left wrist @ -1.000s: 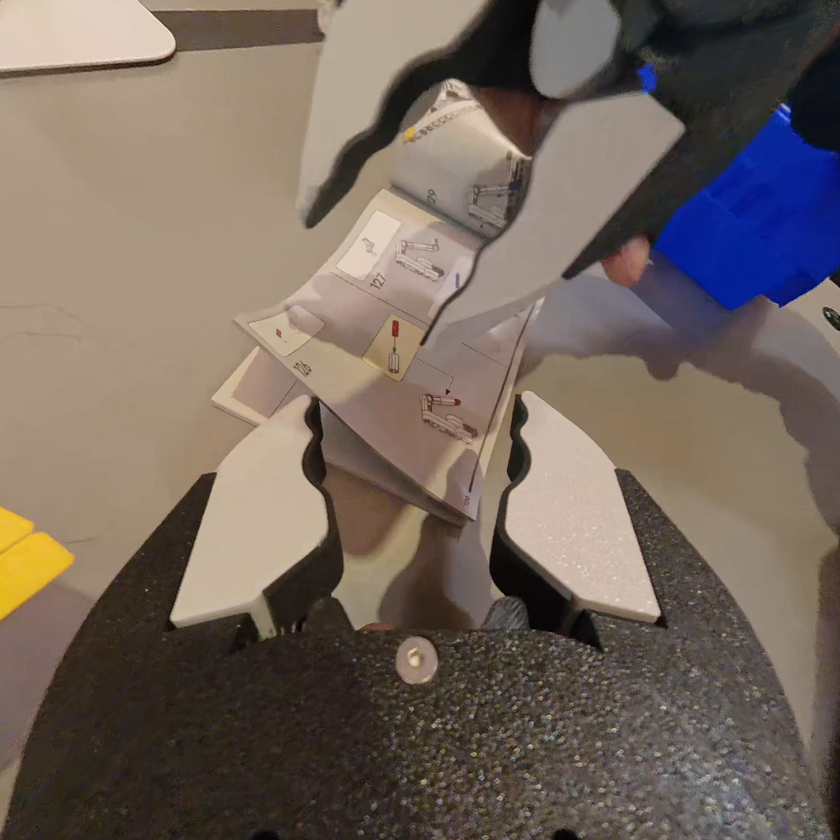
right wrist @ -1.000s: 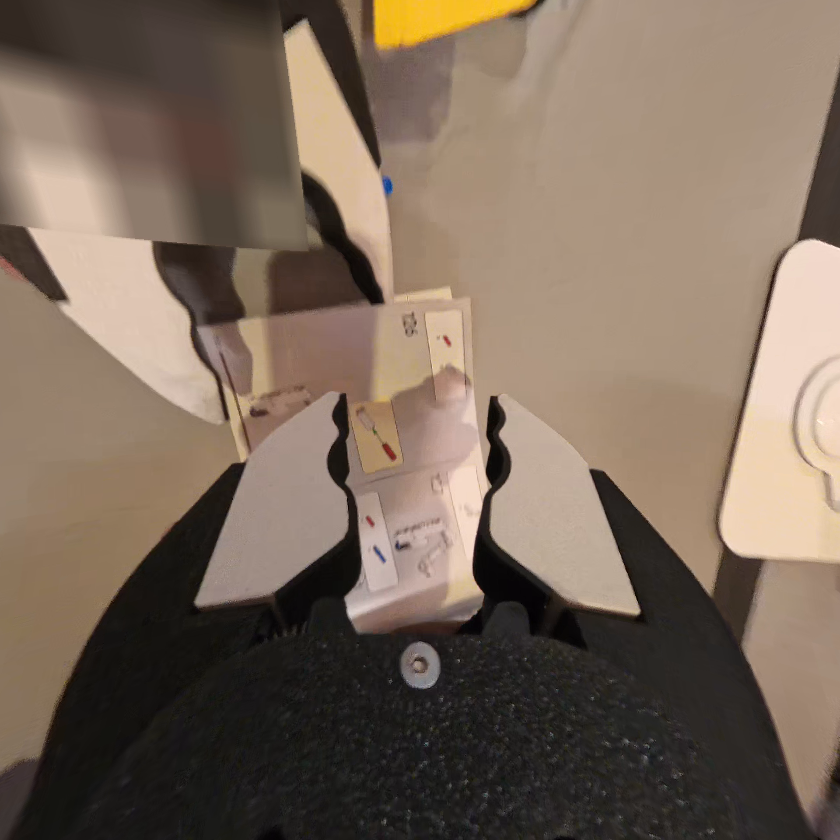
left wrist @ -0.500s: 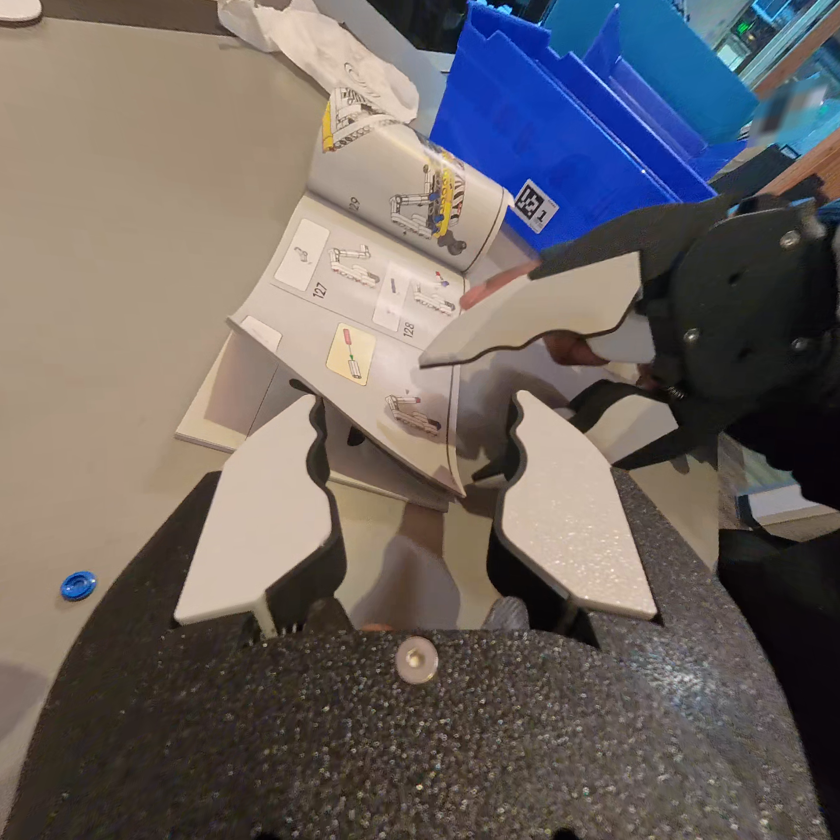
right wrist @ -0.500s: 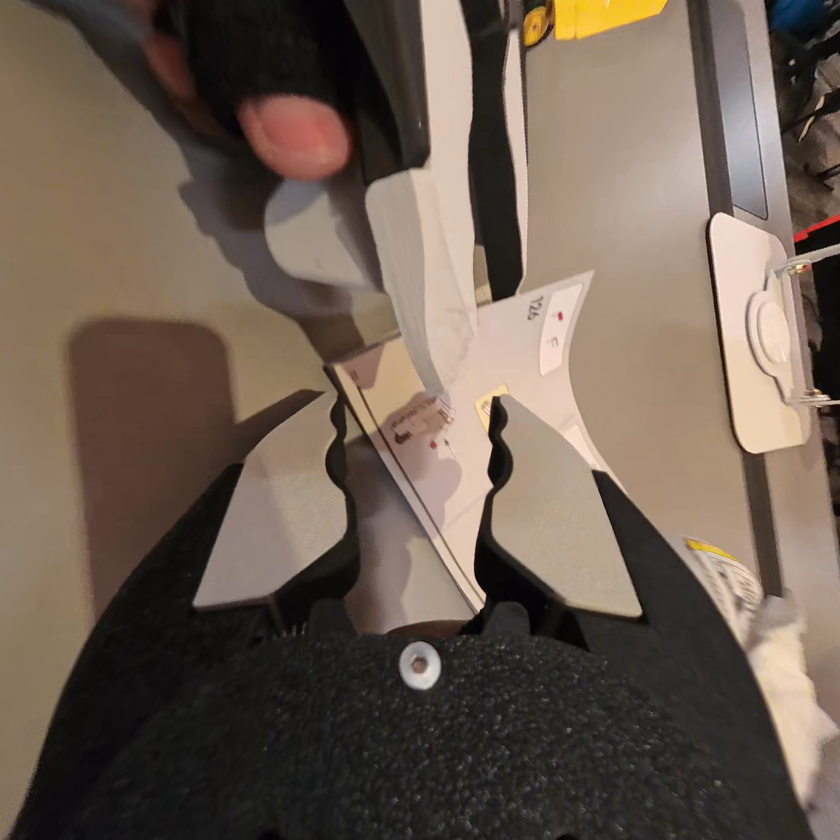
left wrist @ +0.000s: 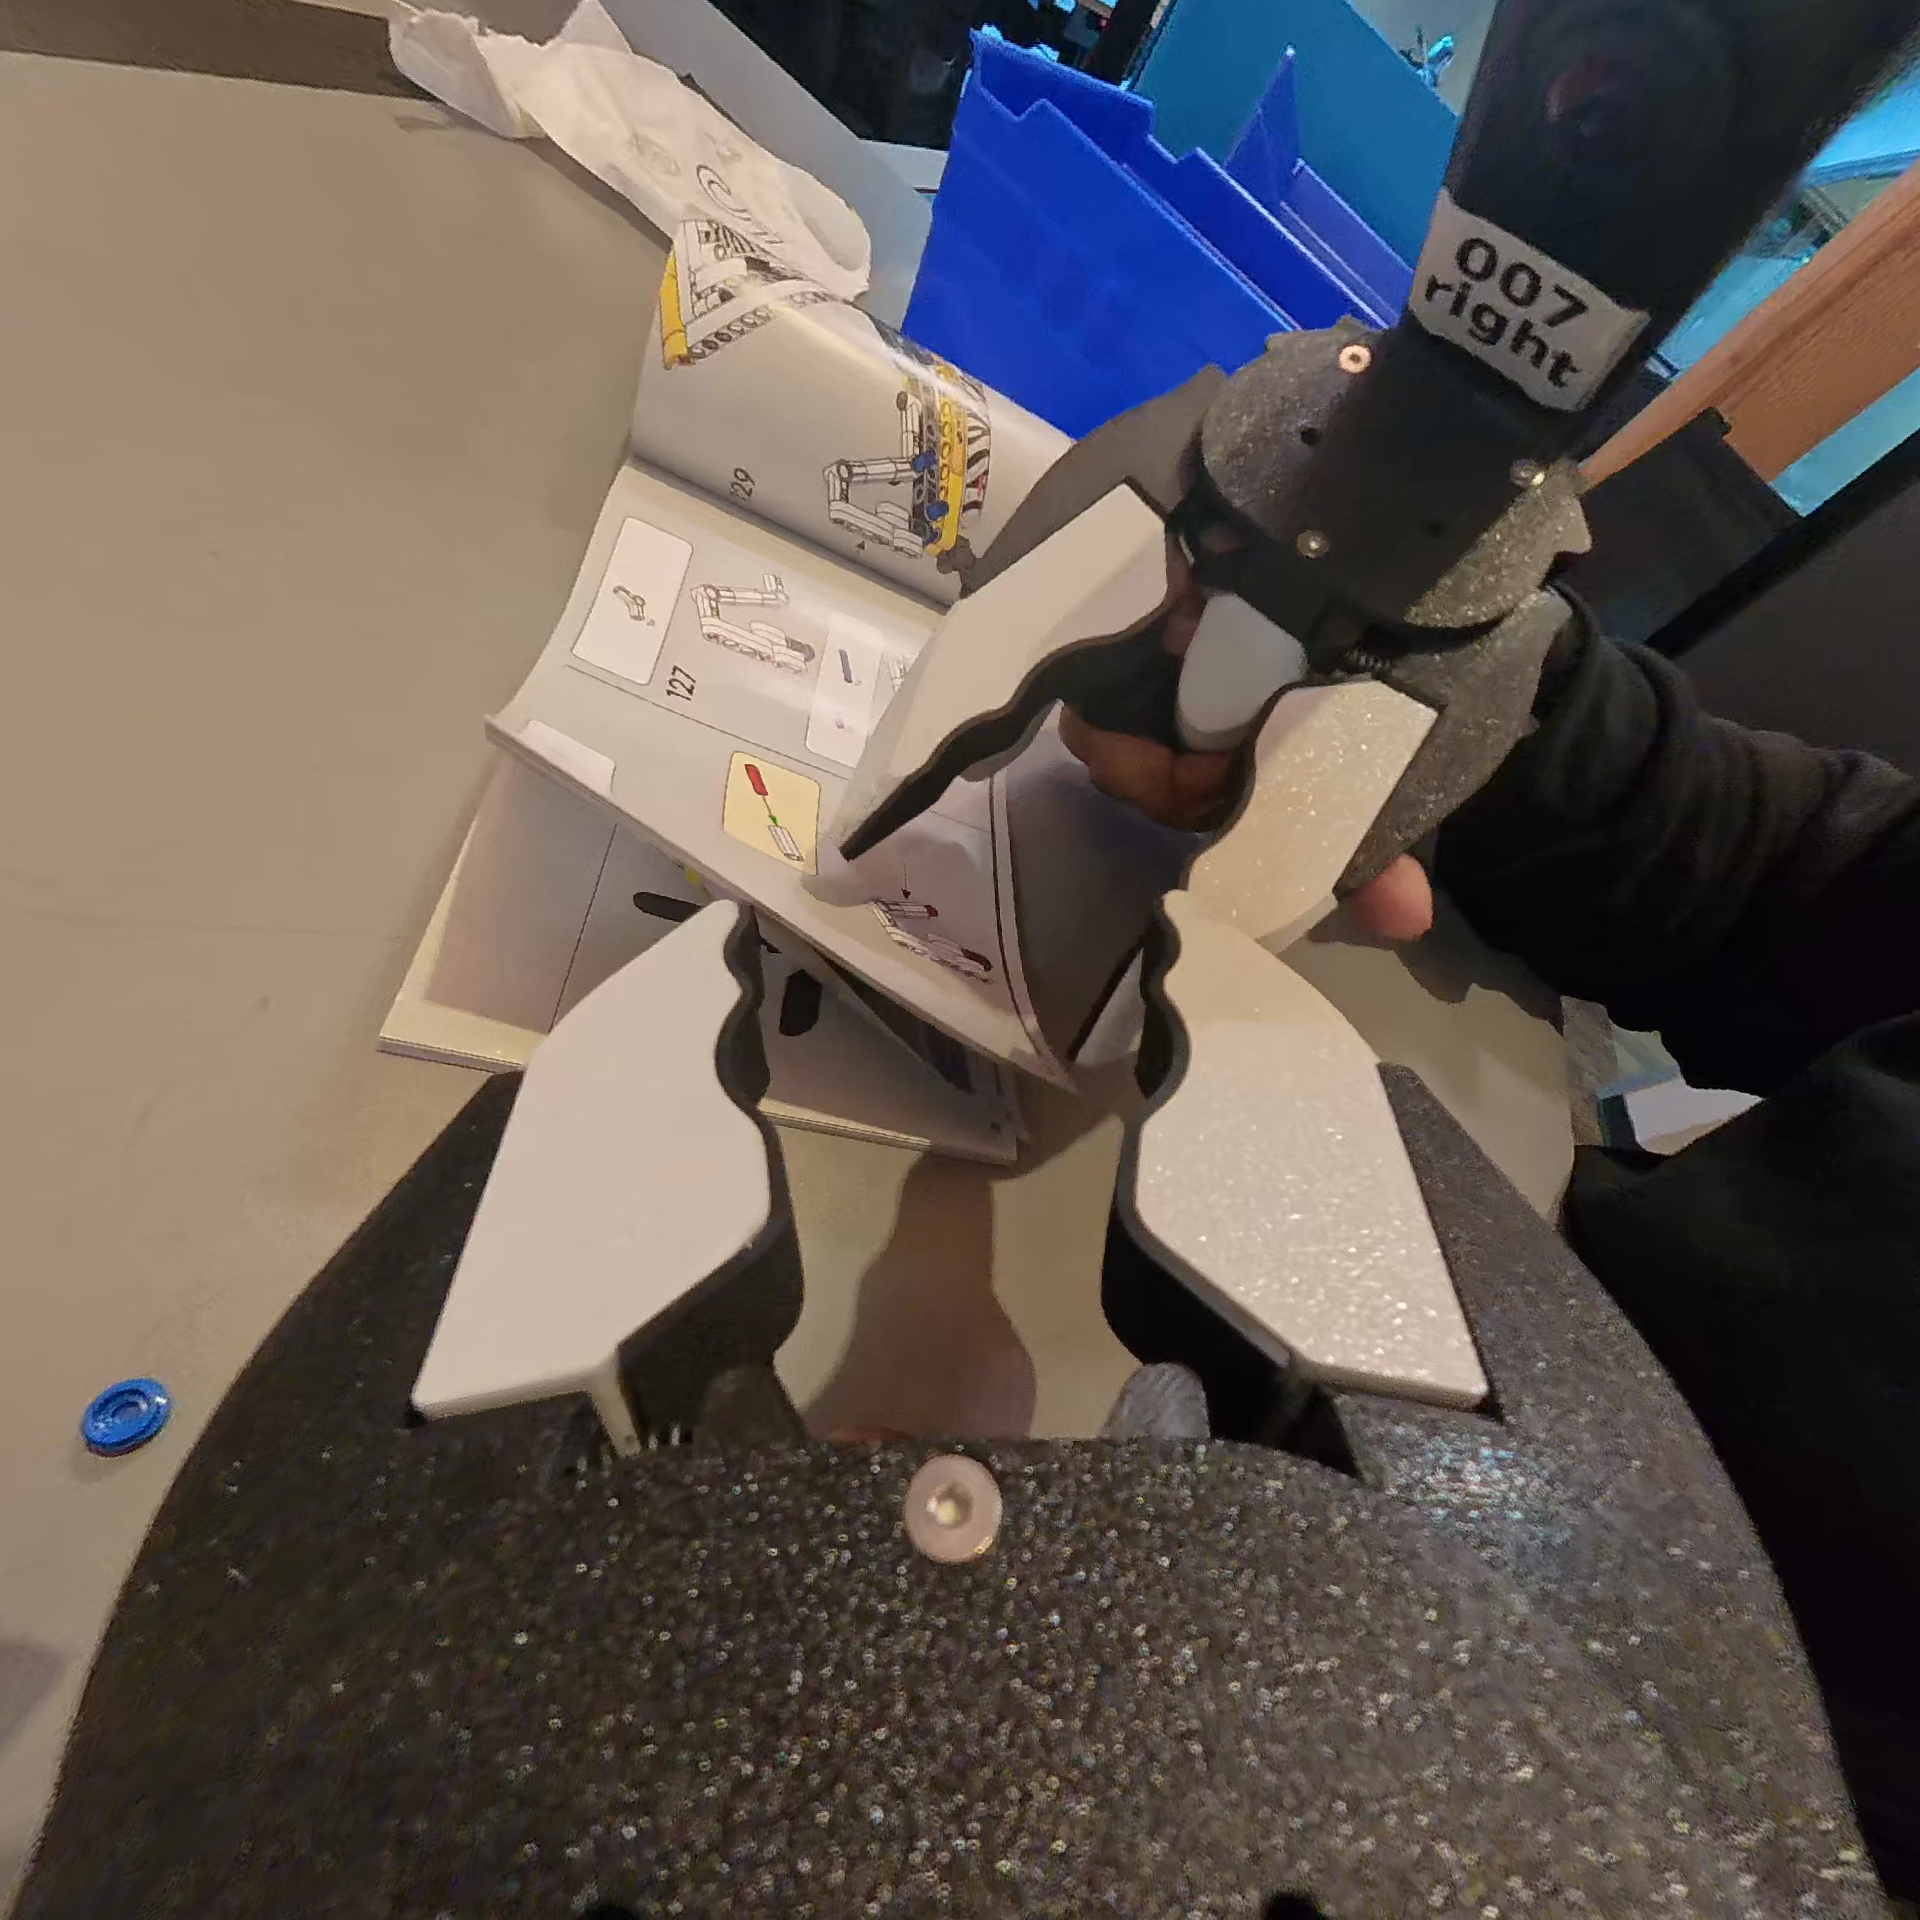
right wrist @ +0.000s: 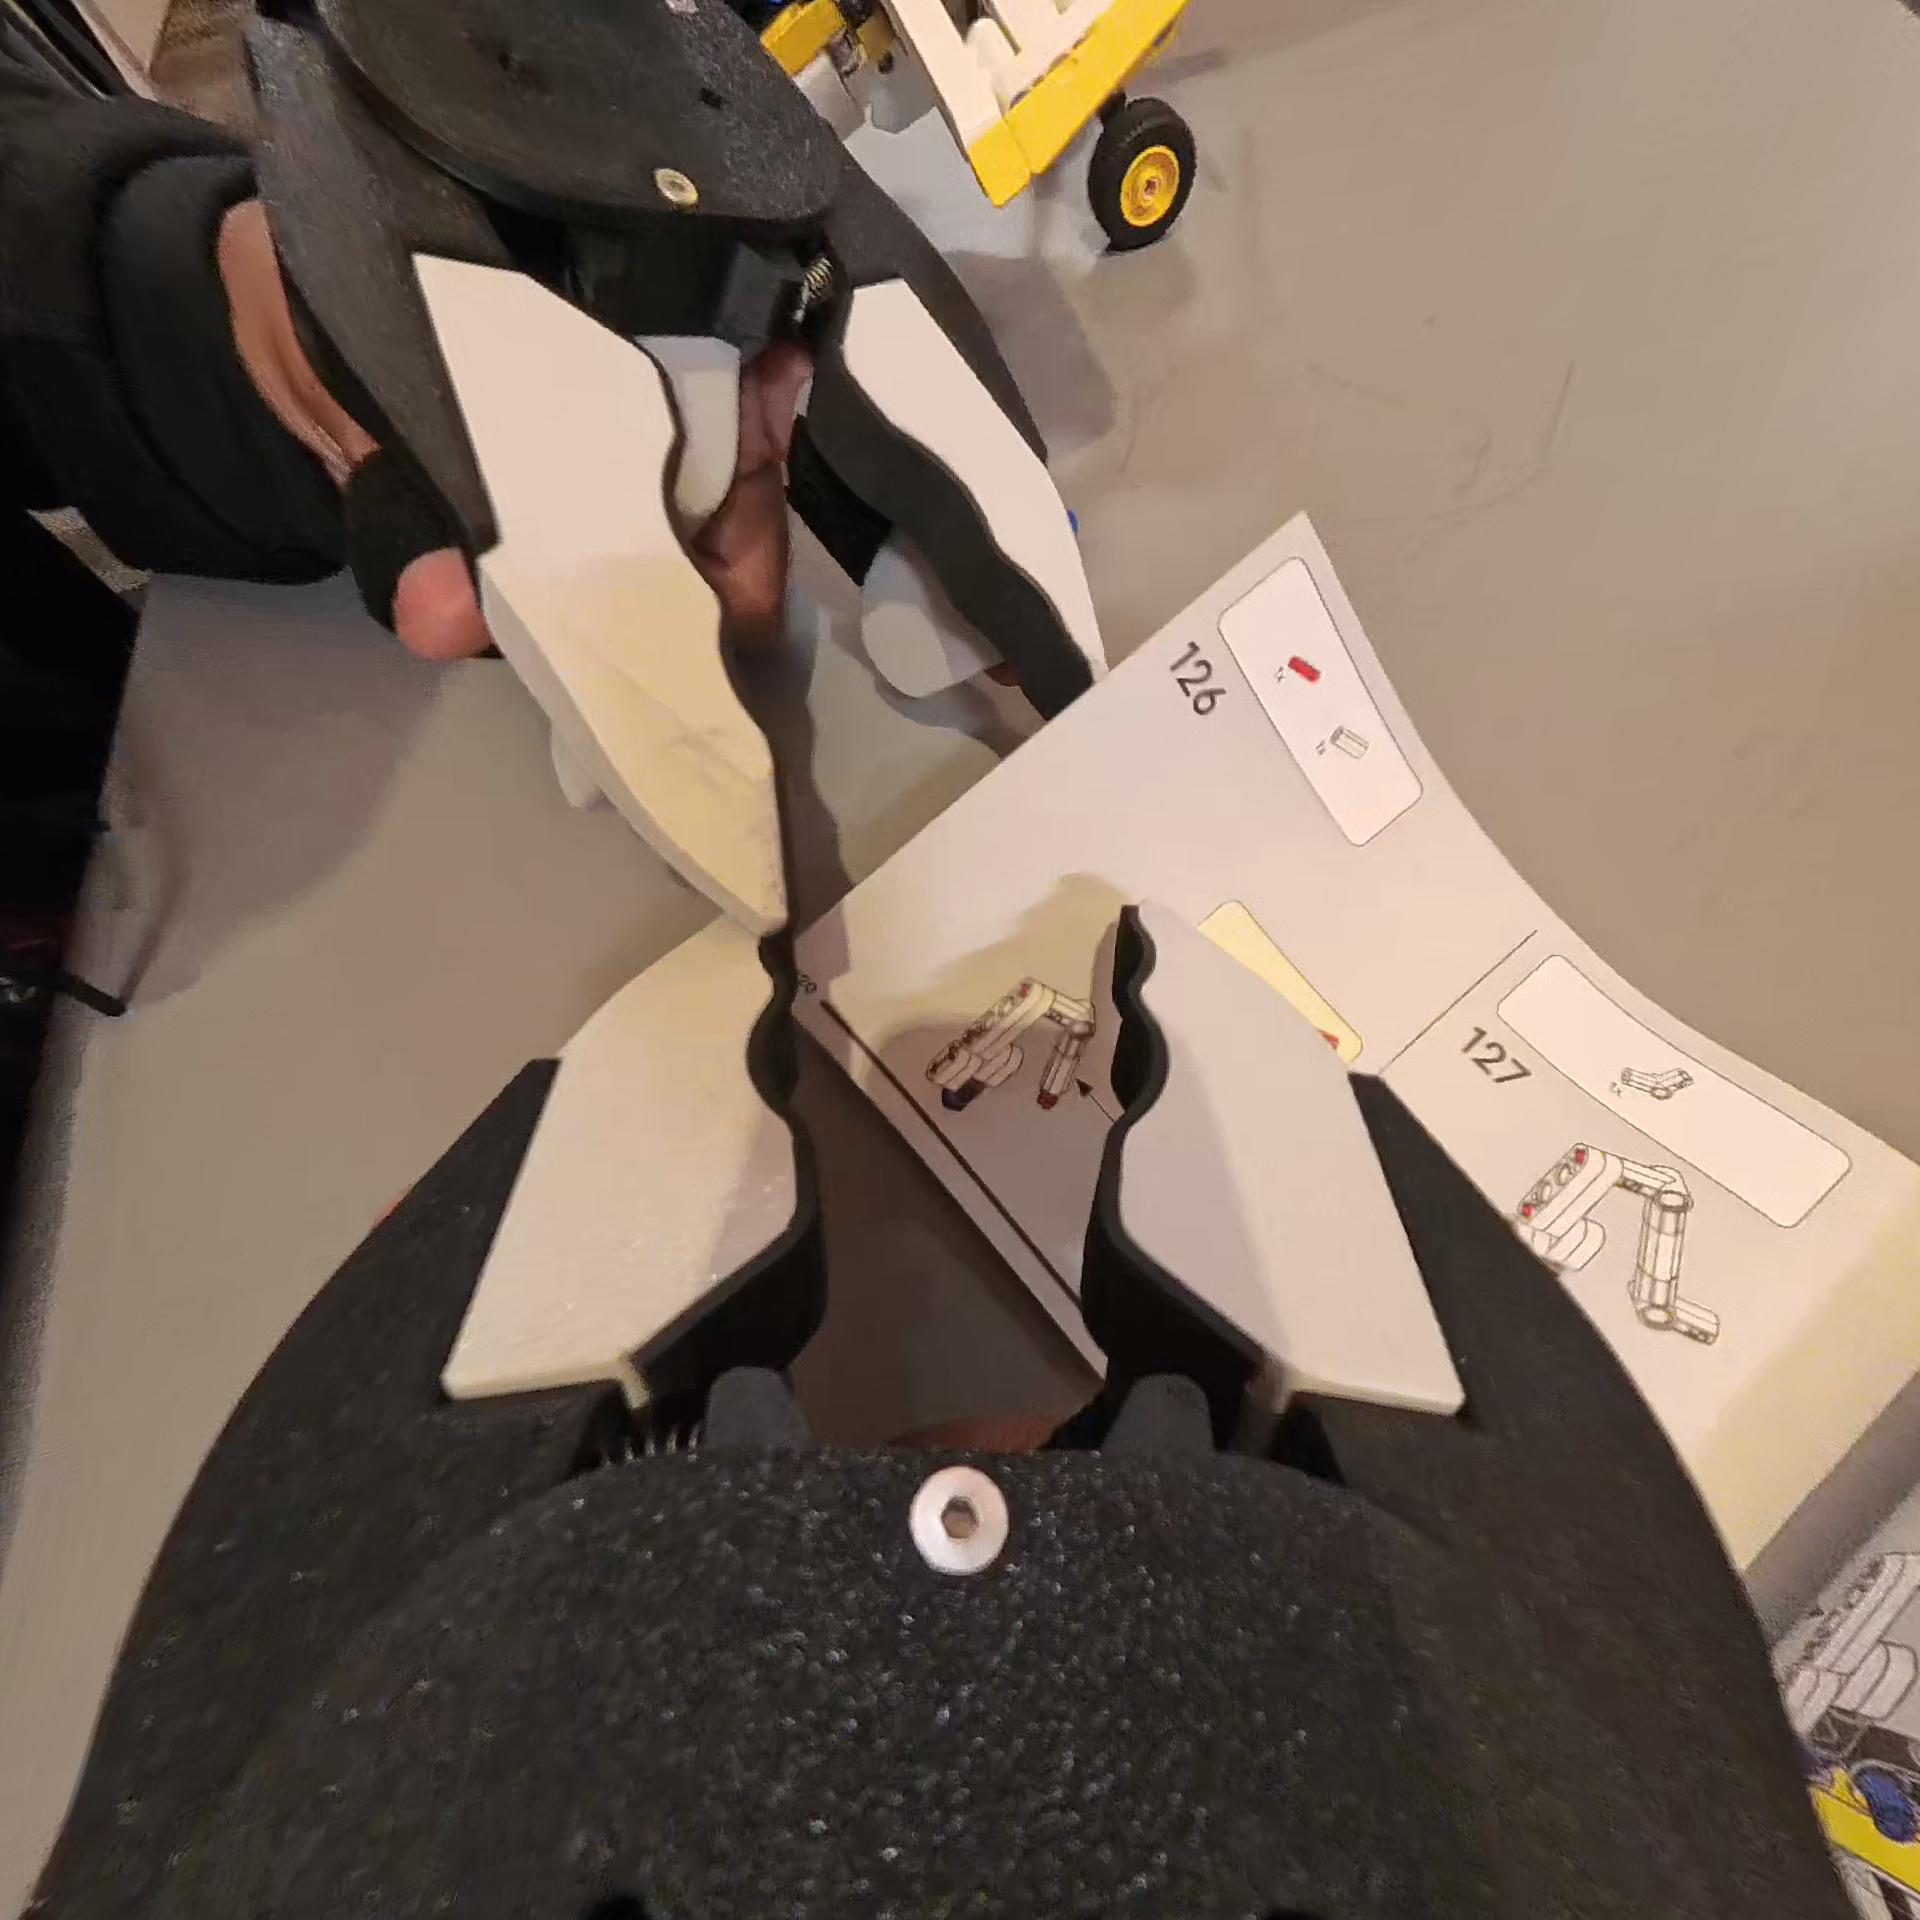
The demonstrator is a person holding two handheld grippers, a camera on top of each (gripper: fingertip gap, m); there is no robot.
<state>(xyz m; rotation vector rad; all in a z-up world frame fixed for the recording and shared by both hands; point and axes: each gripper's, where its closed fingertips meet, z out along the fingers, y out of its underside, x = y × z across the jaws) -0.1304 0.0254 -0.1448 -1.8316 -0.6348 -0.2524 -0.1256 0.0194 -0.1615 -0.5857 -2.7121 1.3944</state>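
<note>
While both my grippers sit at the lifted booklet page, the lines below apply.

Change, left view: a second ago the other gripper filled the top of this view, blurred, over the booklet; it now sits to the right of the booklet, sharp.
Change, surroundings: the blue bin and crumpled white paper behind the booklet were out of sight then; the yellow pieces at the left edge have gone.
Left gripper: jaws spread, somewhat narrower than a second ago; the raised page corner lies between them, neither pad pressing it.
Right gripper: jaws spread, as before; one fingertip rests on top of the raised page, the other is off its edge.
Booklet: open, grey pages with small assembly drawings, one page curled upward; it lies on the grey table.
Writing: printed page numbers on the booklet; a white label on the right gripper's handle.
Near booklet: a blue round stud well to its left; a yellow-and-white wheeled model beyond it.
</note>
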